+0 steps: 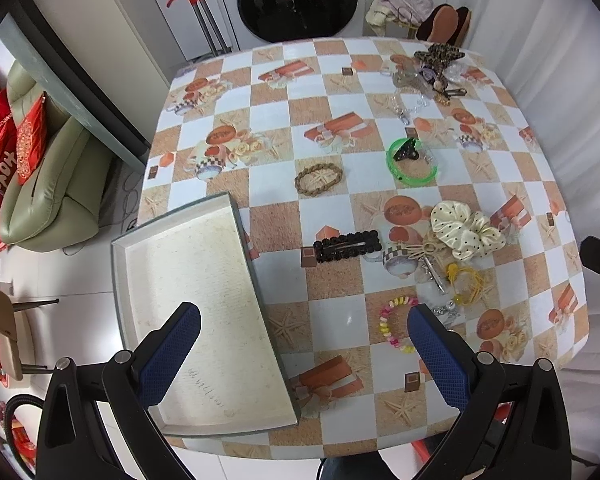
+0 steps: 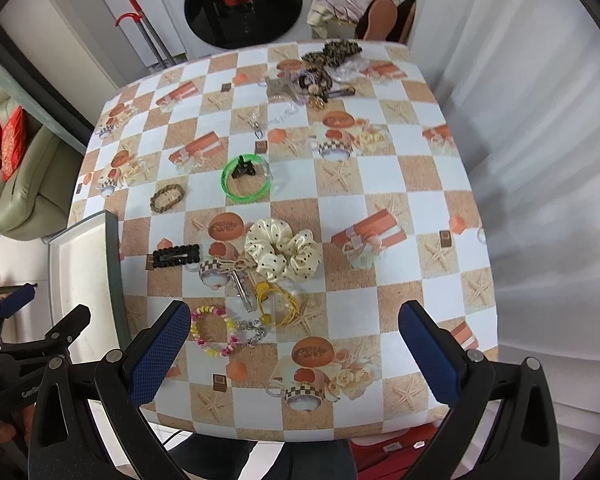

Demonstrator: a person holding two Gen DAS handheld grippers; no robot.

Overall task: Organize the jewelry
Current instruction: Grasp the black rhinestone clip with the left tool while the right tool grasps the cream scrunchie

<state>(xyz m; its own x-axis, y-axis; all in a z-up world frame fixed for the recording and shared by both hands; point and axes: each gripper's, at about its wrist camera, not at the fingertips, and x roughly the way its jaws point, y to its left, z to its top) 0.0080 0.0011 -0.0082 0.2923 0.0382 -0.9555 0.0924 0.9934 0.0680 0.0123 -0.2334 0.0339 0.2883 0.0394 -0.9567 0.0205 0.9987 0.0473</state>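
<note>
From the left wrist, the left gripper [image 1: 304, 328] hangs wide open and empty, its left finger over the empty tray [image 1: 196, 320] and its right finger just beside the pastel bead bracelet [image 1: 396, 326], with the black hair clip [image 1: 347, 245] ahead. From the right wrist, the right gripper [image 2: 294, 326] also gapes with nothing in it, the bead bracelet [image 2: 214, 332] just inside its left finger. That bracelet looks light, limp and slippery, best pinched across one side, and the tray's raised wall [image 2: 112, 264] to the left wants clearing, though open cloth lies to the right.
</note>
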